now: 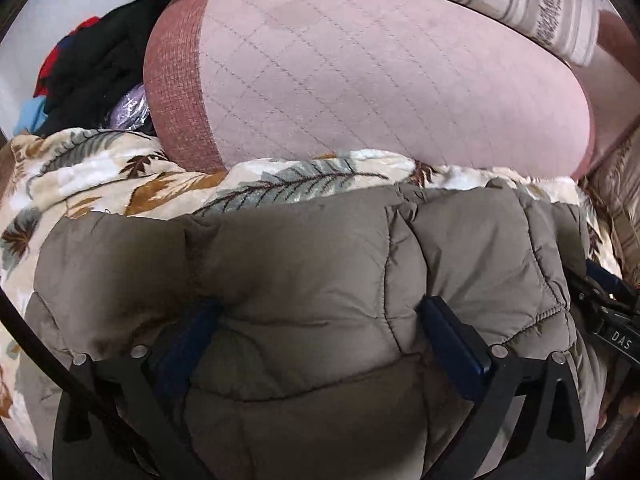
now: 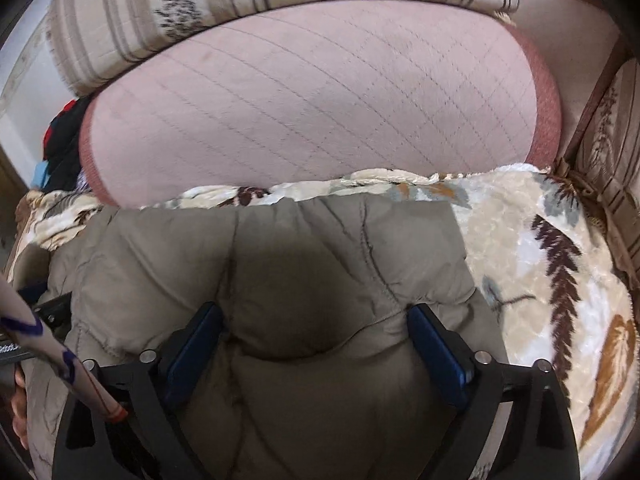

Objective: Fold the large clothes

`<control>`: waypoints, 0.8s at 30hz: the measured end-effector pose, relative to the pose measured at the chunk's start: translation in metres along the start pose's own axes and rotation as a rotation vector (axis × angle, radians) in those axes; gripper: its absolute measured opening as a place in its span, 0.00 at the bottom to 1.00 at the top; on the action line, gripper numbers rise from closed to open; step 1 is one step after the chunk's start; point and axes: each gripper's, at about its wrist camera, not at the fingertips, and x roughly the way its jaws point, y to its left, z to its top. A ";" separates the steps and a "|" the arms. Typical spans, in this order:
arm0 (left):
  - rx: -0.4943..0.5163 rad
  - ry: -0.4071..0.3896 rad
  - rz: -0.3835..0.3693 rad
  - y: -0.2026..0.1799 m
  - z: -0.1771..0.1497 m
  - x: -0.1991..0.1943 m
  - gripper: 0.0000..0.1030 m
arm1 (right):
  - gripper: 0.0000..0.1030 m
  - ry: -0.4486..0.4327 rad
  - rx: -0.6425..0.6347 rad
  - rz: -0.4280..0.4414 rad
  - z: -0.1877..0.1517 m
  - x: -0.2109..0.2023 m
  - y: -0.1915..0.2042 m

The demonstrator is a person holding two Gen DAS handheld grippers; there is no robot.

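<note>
Puffer jacket [image 1: 312,264]: olive-brown, quilted in stitched panels. Blanket [image 2: 540,264] under it: cream ground with leaf and feather print in dark brown, orange-tan and grey-blue. Cushion [image 1: 380,80]: pale pink, diamond-stitched, with a darker woven rose border. Bolster [image 2: 240,4]: beige with brown stripes and dark floral motifs. Clothes pile [image 1: 80,68]: black, red and light blue, possibly purple. Fingers [image 2: 436,352]: dark blue pads on black frames.
</note>
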 end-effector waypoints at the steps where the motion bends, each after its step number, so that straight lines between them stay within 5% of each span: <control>1: -0.003 -0.002 -0.004 0.001 0.003 0.002 1.00 | 0.97 0.006 0.009 0.005 0.002 0.004 -0.001; 8: -0.036 -0.011 -0.053 0.006 0.011 0.013 1.00 | 0.99 0.028 0.104 0.082 0.006 0.023 -0.020; 14: -0.135 -0.054 -0.111 0.035 0.009 -0.026 1.00 | 0.98 0.005 0.079 0.025 0.006 -0.003 -0.017; 20: -0.126 -0.138 0.053 0.095 -0.025 -0.078 1.00 | 0.98 -0.087 0.002 -0.025 -0.025 -0.075 -0.029; 24: -0.207 -0.124 0.032 0.147 -0.059 -0.098 1.00 | 0.98 -0.061 0.082 -0.007 -0.056 -0.105 -0.071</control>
